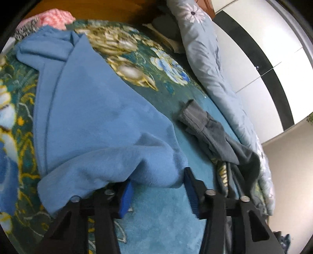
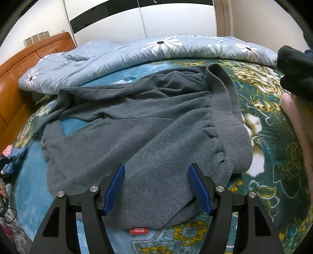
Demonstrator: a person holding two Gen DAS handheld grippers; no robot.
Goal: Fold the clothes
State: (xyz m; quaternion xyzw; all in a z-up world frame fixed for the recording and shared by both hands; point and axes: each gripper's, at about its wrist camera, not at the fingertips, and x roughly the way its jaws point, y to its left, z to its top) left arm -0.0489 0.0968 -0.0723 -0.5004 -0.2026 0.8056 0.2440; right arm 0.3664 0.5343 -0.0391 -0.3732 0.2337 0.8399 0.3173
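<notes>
A light blue garment (image 1: 93,117) lies spread on the bed in the left wrist view. My left gripper (image 1: 158,187) is open, its blue pads either side of a raised fold of the blue garment's near edge. A grey sweatshirt (image 2: 146,127) with a ribbed hem (image 2: 232,127) lies crumpled on the bed in the right wrist view; its sleeve also shows in the left wrist view (image 1: 213,132). My right gripper (image 2: 156,187) is open over the sweatshirt's near edge, where a red label (image 2: 138,231) shows.
The bed has a teal floral blanket (image 2: 273,156). A pale blue daisy quilt (image 2: 156,50) is bunched along the far side, in front of a wooden headboard (image 2: 19,68). A pink item (image 1: 56,17) lies beyond the blue garment. A hand (image 2: 299,125) and dark cloth (image 2: 295,68) are at right.
</notes>
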